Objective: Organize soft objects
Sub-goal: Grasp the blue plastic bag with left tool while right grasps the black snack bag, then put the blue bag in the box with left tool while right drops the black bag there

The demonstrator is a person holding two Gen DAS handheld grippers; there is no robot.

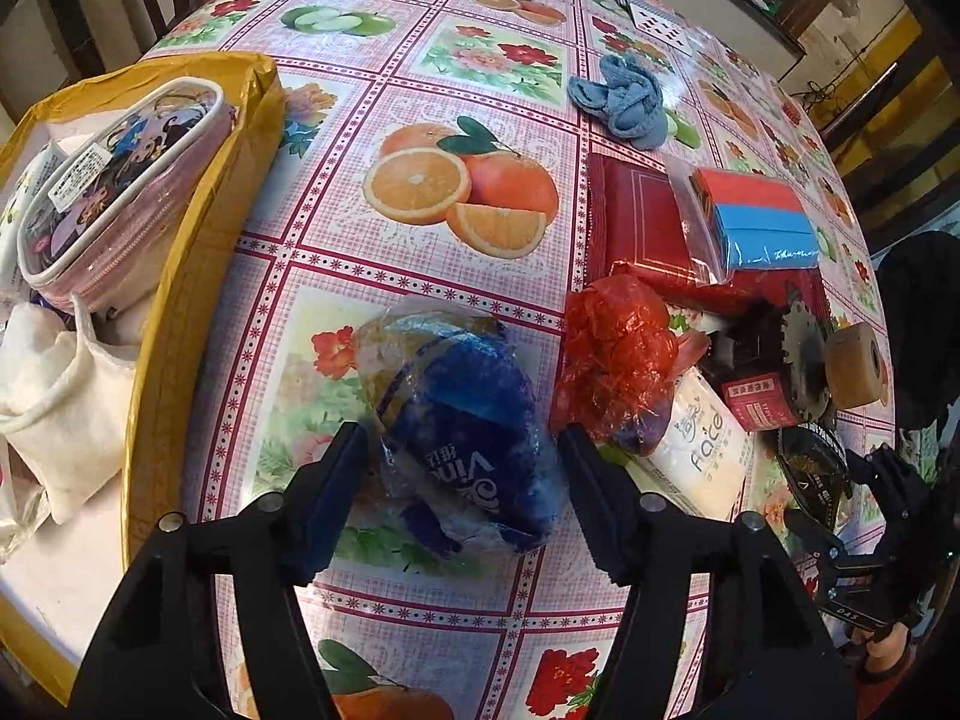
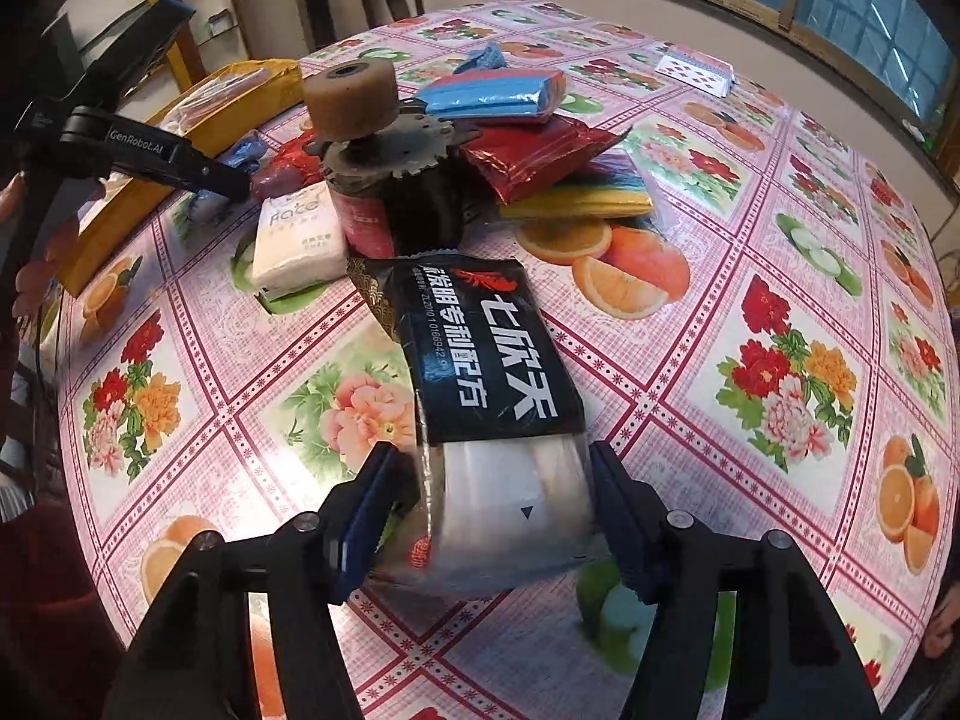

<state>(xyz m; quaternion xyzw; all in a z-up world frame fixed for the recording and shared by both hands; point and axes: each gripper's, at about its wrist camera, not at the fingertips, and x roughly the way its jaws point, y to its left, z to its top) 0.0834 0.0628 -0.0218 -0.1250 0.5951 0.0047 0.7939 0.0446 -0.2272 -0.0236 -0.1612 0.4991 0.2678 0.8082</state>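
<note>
In the left wrist view a blue tissue pack (image 1: pixel 462 432) in clear wrap lies on the flowered tablecloth. My left gripper (image 1: pixel 462 437) is open, with one finger close beside each side of the pack. In the right wrist view a black-labelled soft pack (image 2: pixel 492 360) with white contents sits squeezed between the pads of my right gripper (image 2: pixel 495 465), its far end pointing away over the table. The right gripper (image 1: pixel 840 534) also shows at the left view's right edge. The left gripper (image 2: pixel 231 183) shows in the right view beside the pile.
A yellow cardboard box (image 1: pixel 180 276) at the left holds a patterned pouch (image 1: pixel 120 180) and a white cloth bag (image 1: pixel 60 396). Right of the blue pack lie a red plastic bag (image 1: pixel 612 354), white tissues (image 1: pixel 708 450), a red pack (image 1: pixel 636 228), sponges (image 1: pixel 756 222), a toothed wheel with roller (image 2: pixel 354 99) and a blue cloth (image 1: pixel 624 99).
</note>
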